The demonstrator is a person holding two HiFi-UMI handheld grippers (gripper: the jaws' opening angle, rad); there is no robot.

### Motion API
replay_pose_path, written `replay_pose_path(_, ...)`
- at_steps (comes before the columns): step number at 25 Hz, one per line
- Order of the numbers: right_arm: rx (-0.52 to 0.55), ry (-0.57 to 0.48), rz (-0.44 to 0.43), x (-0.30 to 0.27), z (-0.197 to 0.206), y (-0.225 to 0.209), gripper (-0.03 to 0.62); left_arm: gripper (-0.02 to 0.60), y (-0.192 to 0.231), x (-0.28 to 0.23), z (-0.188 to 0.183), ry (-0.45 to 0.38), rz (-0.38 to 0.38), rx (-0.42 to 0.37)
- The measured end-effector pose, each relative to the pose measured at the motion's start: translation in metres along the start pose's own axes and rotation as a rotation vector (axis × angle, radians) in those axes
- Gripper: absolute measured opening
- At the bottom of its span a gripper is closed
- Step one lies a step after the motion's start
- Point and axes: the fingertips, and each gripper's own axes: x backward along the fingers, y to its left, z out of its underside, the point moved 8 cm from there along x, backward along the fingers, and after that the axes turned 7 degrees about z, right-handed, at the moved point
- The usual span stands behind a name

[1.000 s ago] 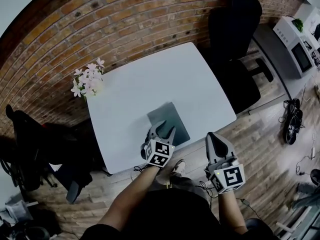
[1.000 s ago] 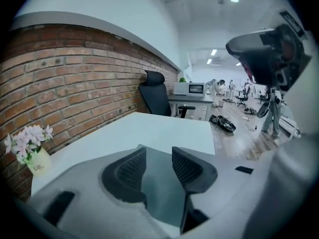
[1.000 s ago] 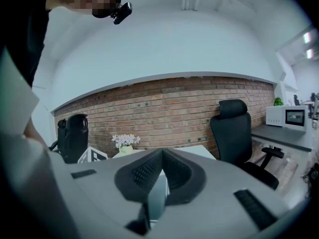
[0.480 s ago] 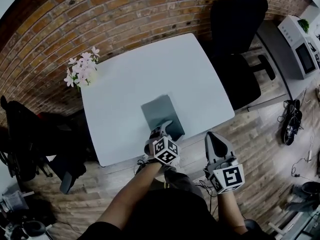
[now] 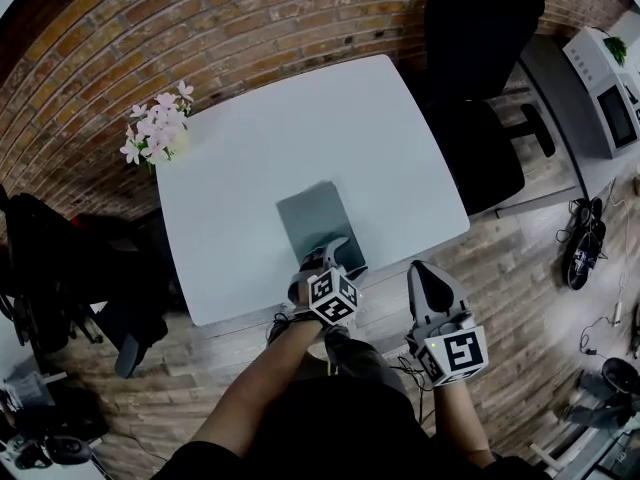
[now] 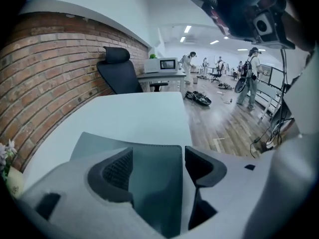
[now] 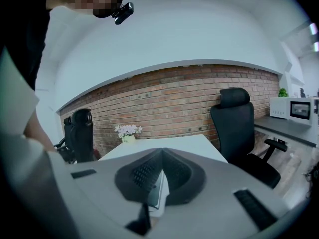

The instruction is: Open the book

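A thin grey book lies shut on the white table, close to its front edge. My left gripper hangs low over the book's near end, tilted downward. Its jaws are opening and stand wide apart. In the left gripper view the book runs between the jaws of the left gripper. One pad is over the cover, the other just past the book's right edge, and neither presses on it. My right gripper is shut and empty, off the table's front edge to the right.
A pot of pale pink flowers stands at the table's far left corner. A black office chair is at the far right side, another dark chair on the left. A brick wall runs behind the table.
My left gripper has come down and toward the book's near end, with its jaws spread wider. The right gripper has barely moved.
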Motion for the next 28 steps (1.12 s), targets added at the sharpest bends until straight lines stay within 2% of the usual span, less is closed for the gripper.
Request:
replay_pose_path(3, 0.012, 0.004, 0.002, -0.001, 0.002, -0.006, 0.012, 0.319, 0.005, -0.002, 0.004, -0.024, -0.005, 0.064)
replay_pose_path(5, 0.012, 0.008, 0.002, -0.002, 0.003, -0.008, 0.012, 0.319, 0.005, -0.004, 0.006, -0.019, -0.009, 0.072)
replay_pose_path(7, 0.012, 0.010, 0.001, -0.001, 0.003, -0.010, 0.012, 0.318, 0.003, -0.006, 0.008, 0.001, -0.025, 0.027)
replay_pose_path(9, 0.017, 0.009, -0.005, -0.001, 0.003, -0.011, 0.012, 0.302, -0.003, -0.008, 0.007, 0.018, -0.034, -0.053)
replay_pose_path(11, 0.027, 0.009, -0.012, -0.002, 0.003, -0.013, 0.012, 0.235, -0.010, -0.010, 0.003, 0.026, -0.027, -0.123)
replay_pose_path(12, 0.028, 0.011, -0.014, -0.002, 0.003, -0.014, 0.012, 0.210, -0.012, -0.010, 0.003, 0.021, -0.026, -0.127)
replay_pose_path(15, 0.008, 0.020, -0.020, -0.002, 0.001, -0.011, 0.012, 0.180, -0.014, -0.007, 0.005, -0.015, -0.027, -0.099)
replay_pose_path(18, -0.012, -0.007, -0.017, -0.002, -0.001, -0.012, 0.012, 0.113, -0.017, -0.002, 0.005, -0.061, -0.017, -0.088)
replay_pose_path(22, -0.006, 0.003, -0.011, -0.002, -0.001, -0.012, 0.012, 0.061, -0.021, 0.005, 0.004, -0.111, -0.031, -0.057)
replay_pose_path(28, -0.008, 0.003, -0.019, -0.004, 0.002, -0.011, 0.012, 0.043, -0.019, 0.026, -0.003, -0.189, -0.081, -0.061)
